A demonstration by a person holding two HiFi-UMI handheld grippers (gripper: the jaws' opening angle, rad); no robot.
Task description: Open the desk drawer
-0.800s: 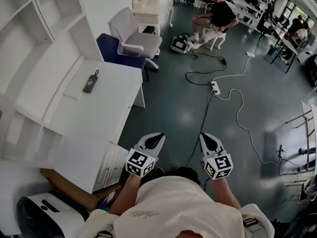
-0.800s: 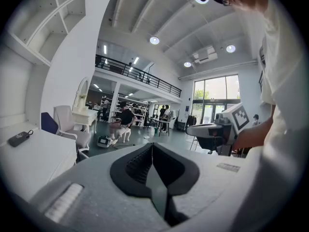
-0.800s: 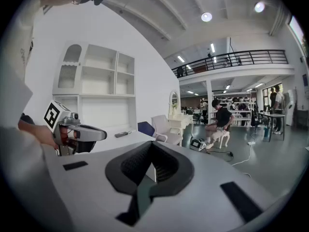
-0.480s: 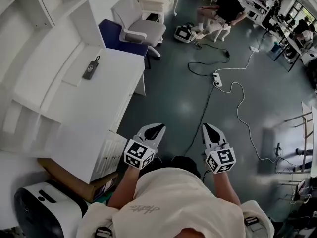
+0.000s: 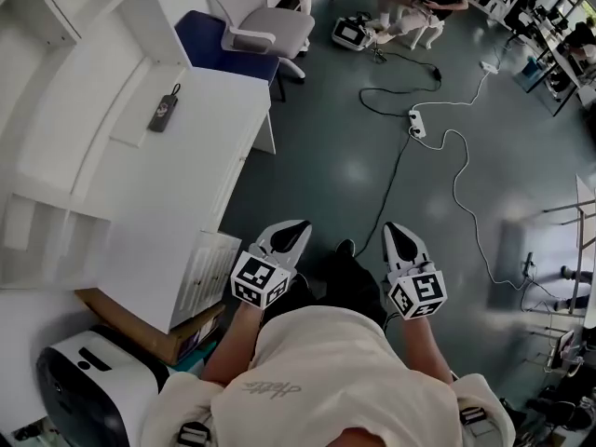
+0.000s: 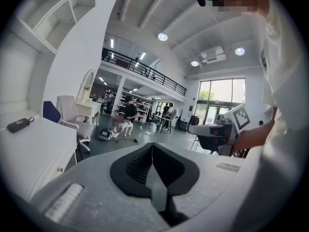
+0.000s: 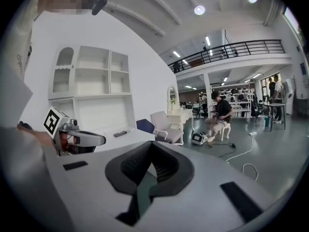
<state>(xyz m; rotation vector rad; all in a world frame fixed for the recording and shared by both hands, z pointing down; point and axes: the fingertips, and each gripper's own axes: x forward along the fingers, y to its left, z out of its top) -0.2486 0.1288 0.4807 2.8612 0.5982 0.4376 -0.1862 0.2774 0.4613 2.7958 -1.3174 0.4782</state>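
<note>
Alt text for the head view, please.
A person in a cream T-shirt holds the grey left gripper and right gripper, both shut and empty, above the grey floor beside a white desk, touching nothing. A small dark remote lies on the desk.

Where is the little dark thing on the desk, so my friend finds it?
Find the long white desk below the white shelves. Toward its far end, near the blue chair, lies a small dark oblong gadget with a loop at one end. It is the only dark thing on that white top.
</note>
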